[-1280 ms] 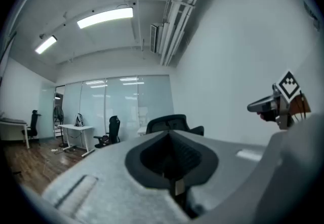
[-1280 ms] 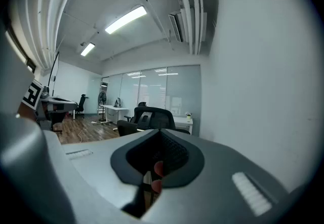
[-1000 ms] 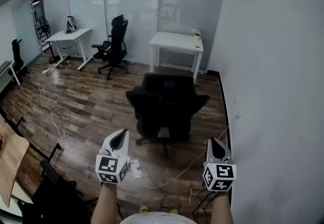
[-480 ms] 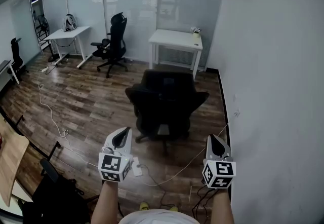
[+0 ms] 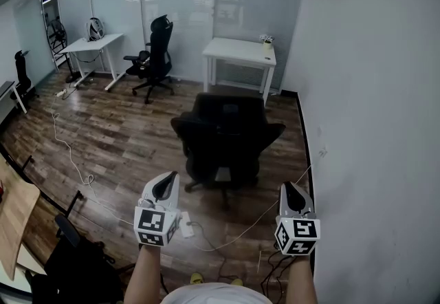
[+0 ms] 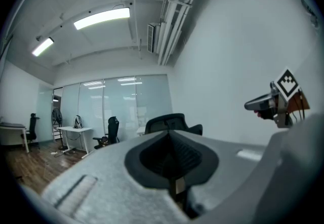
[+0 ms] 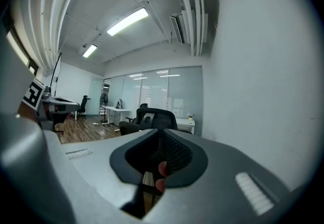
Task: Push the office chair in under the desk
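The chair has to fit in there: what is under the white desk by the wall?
Under the white desk, a pale slatted panel and dark wooden floor show. The black office chair covers the floor at the desk's front edge.

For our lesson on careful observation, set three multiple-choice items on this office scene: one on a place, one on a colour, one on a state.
1. Where does the black office chair nearest the person stand?
A) on the brown wood floor, out in front of the white rectangular desk
B) tucked under that desk
C) on top of that desk

2. What colour is that desk's top?
A) black
B) white
C) red

3. How do the left gripper's jaws stand?
A) wide apart
B) shut on a cable
C) together, nothing between them

Answers:
1 A: the head view shows the chair in front of the desk, not under it.
2 B: the top shows plain white.
3 C: the left gripper view shows the jaws meeting, empty.
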`<state>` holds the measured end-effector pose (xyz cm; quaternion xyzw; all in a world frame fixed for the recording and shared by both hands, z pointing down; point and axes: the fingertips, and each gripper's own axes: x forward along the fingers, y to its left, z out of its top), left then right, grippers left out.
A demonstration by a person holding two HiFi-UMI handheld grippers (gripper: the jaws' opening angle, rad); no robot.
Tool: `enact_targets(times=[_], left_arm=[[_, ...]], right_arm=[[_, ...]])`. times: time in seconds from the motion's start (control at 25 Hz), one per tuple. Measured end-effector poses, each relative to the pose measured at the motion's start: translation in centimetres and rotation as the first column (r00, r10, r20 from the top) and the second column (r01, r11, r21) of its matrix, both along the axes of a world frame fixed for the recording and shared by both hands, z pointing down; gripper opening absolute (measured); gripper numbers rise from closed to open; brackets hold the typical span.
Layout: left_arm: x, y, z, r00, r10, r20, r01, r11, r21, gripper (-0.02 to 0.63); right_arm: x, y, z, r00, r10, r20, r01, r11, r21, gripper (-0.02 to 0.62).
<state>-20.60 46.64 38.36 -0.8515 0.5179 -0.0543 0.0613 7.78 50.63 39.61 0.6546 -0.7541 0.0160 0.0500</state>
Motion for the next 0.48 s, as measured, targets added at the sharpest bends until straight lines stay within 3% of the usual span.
enact_targets(times=[0.08, 0.24, 0.48], left_arm=[[0.1, 0.0, 0.2, 1.000, 0.005, 0.003, -0.005, 1.000, -0.007, 0.051], [0.1, -0.3, 0.5, 1.000, 0.008, 0.003, -0.008, 1.000, -0.017, 0.087], [-0.3, -0.5, 0.9, 1.000, 0.007, -0.002, -0.007, 1.000, -0.030, 0.103]], right_arm=[[0.0, -0.1, 0.3, 1.000, -0.011, 0.003, 0.011, 1.000, -0.007, 0.017], [-0.4, -0.3, 0.8, 0.999, -0.035, 0.006, 0.035, 0.999, -0.014, 0.085], [-1.1, -0.7, 0.9, 0.999, -0.054, 0.000, 0.054, 0.998, -0.023, 0.112]])
